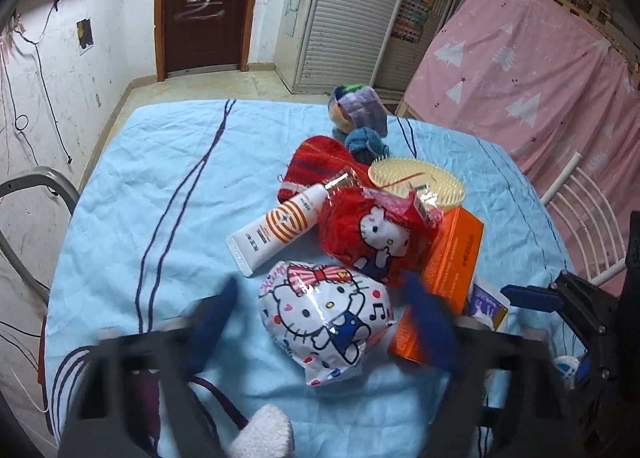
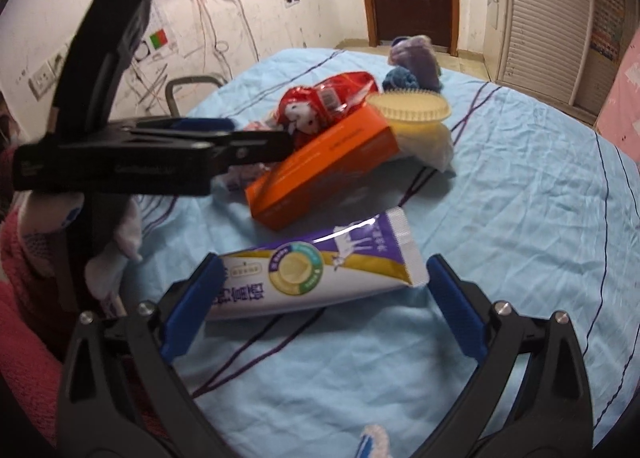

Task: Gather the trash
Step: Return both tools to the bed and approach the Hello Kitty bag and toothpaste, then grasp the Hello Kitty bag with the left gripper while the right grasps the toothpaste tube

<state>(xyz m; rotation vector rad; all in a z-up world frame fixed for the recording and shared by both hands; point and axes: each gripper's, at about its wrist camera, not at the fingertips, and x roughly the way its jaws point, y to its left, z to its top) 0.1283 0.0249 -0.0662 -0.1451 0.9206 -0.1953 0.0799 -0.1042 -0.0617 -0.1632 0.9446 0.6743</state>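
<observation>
Near the table's (image 1: 132, 186) front edge, the left gripper (image 1: 316, 314) sits roughly half open around the white Kitty packet (image 1: 324, 318), blurred blue fingers (image 1: 212, 322) either side, not clearly pressing it. Behind it lie the red packet (image 1: 376, 238), white tube (image 1: 280, 230), orange box (image 1: 452, 254) and comb (image 1: 416, 182). Over at the right, the right gripper (image 2: 320, 306) is spread wide, straddling the purple tube (image 2: 312, 274) on the blue cloth, pads clear of it.
</observation>
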